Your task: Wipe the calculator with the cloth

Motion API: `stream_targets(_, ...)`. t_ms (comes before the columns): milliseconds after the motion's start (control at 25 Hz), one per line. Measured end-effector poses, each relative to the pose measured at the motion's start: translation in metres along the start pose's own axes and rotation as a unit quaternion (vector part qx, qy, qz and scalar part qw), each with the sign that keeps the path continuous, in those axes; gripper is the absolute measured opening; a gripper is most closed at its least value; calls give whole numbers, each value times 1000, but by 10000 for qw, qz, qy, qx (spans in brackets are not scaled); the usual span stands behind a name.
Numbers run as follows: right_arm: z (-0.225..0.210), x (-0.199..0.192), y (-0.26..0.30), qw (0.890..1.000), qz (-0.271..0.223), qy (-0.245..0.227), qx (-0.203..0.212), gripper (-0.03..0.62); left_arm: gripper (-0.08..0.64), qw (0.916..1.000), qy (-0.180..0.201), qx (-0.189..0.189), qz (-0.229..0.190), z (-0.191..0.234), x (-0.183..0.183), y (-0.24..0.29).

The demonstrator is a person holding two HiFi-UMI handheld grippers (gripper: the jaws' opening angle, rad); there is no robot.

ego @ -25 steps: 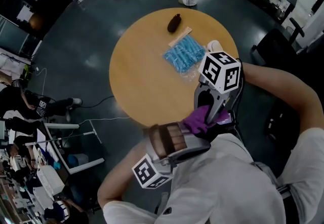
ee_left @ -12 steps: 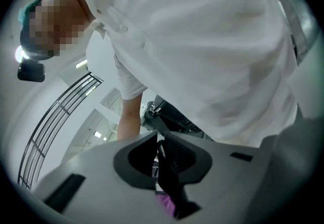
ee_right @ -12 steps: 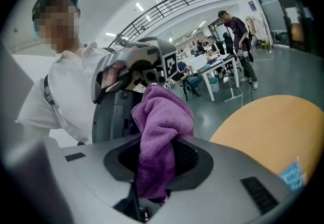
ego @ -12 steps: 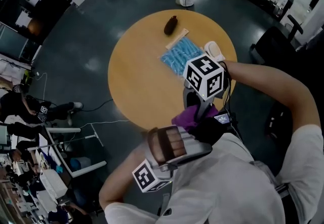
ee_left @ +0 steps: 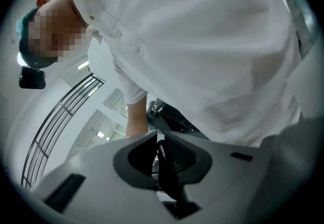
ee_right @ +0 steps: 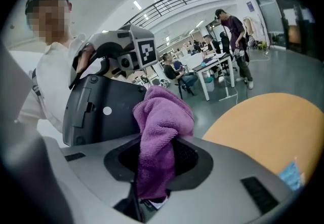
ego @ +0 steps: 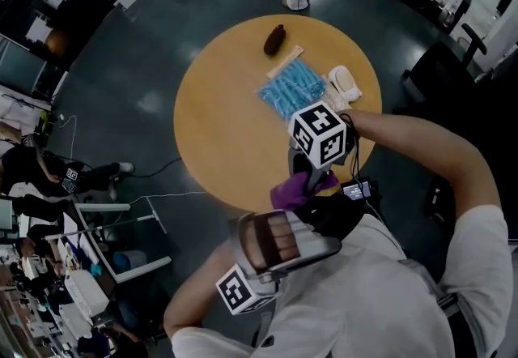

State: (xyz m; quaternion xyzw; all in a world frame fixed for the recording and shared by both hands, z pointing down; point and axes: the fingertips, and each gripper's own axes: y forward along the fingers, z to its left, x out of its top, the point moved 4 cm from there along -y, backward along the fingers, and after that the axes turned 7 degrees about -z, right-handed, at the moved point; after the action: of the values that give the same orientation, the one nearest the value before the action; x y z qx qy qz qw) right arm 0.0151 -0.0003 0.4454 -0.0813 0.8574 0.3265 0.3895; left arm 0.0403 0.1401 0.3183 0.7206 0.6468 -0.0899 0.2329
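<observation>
A dark grey calculator (ego: 279, 239) is held up in front of the person's chest, off the table. My left gripper (ego: 263, 263) is shut on its lower edge, and in the left gripper view that thin dark edge (ee_left: 164, 167) stands between the jaws. My right gripper (ego: 312, 182) is shut on a purple cloth (ego: 291, 190), which bunches out past the jaws. In the right gripper view the cloth (ee_right: 159, 132) hangs right beside the calculator's back (ee_right: 101, 109). Whether they touch I cannot tell.
A round wooden table (ego: 218, 129) lies below and ahead. On its far right side are a blue packet (ego: 293, 87), a tan strip (ego: 285, 61), a dark brown object (ego: 274, 39) and a white item (ego: 344, 83). Desks and people stand around the room.
My right gripper has come down and to the left with the purple cloth, closer to the calculator's top edge. The left gripper and calculator have hardly moved.
</observation>
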Motion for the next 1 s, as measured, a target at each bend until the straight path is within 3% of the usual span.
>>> stream_targets(80, -3, 9, -15, 9992, -255, -176, -252, 118, 44, 9999, 113, 25, 42, -4, 0, 0)
stream_targets(160, 14, 35, -42, 9956, -826, -380, -235, 118, 43, 9998, 182, 91, 75, -3, 0, -3)
stream_targets(280, 61, 72, -79, 9851, -1597, -594, 216, 118, 44, 9996, 194, 164, 92, 1, -2, -6)
stream_targets(360, 80, 81, -85, 9826, -1705, -546, 491, 118, 43, 9995, 245, 206, 73, 1, -2, -7)
stream_targets(600, 59, 66, -42, 9935, -832, -269, 727, 117, 44, 9990, 12, 443, -68, 15, -7, -5)
stream_targets(1000, 22, 49, 7, 9956, -29, -193, 914, 117, 44, 9992, -204, 316, -104, -2, -8, -2)
